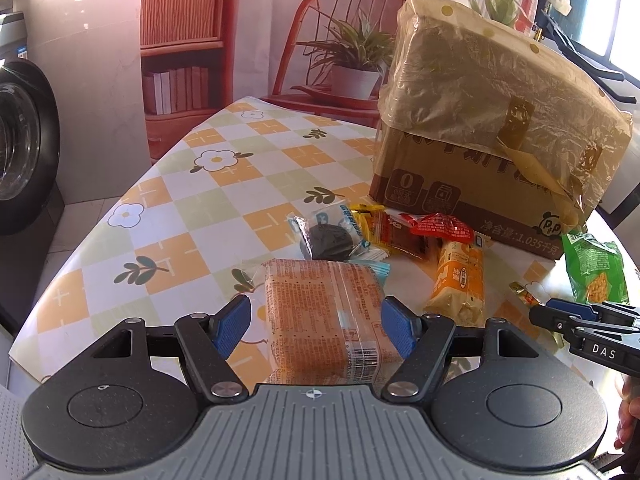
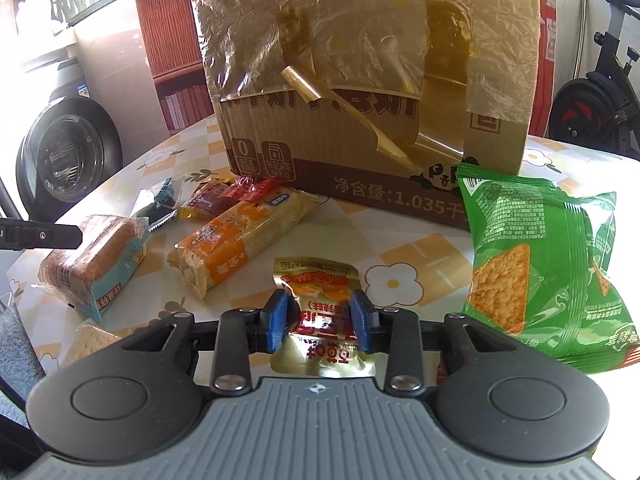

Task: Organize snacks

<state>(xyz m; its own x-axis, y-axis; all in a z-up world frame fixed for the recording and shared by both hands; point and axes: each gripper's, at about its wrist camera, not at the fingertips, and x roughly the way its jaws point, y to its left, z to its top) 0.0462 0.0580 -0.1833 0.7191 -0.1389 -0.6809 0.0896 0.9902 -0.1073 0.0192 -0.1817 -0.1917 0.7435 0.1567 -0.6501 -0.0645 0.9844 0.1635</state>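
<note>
My left gripper (image 1: 314, 328) is shut on an orange bread packet (image 1: 324, 320), its blue pads against the packet's two sides. In the right wrist view that bread packet (image 2: 92, 264) sits tilted at the left, with one left fingertip (image 2: 60, 236) beside it. My right gripper (image 2: 320, 320) is shut on a small gold and red pouch (image 2: 316, 280) on the checked tablecloth (image 2: 420, 252). In the left wrist view the right gripper (image 1: 538, 314) enters from the right edge, with the pouch (image 1: 524, 294) at its tips. A taped cardboard box (image 1: 460, 184) (image 2: 360, 140) stands behind the snacks.
Loose snacks lie before the box: a long orange packet (image 2: 240, 240), a dark cookie pack (image 1: 328, 238), red and yellow sachets (image 1: 400, 232) and a green chip bag (image 2: 540, 272). A washing machine (image 1: 24, 152) stands left of the table, an exercise bike (image 2: 592, 100) at the right.
</note>
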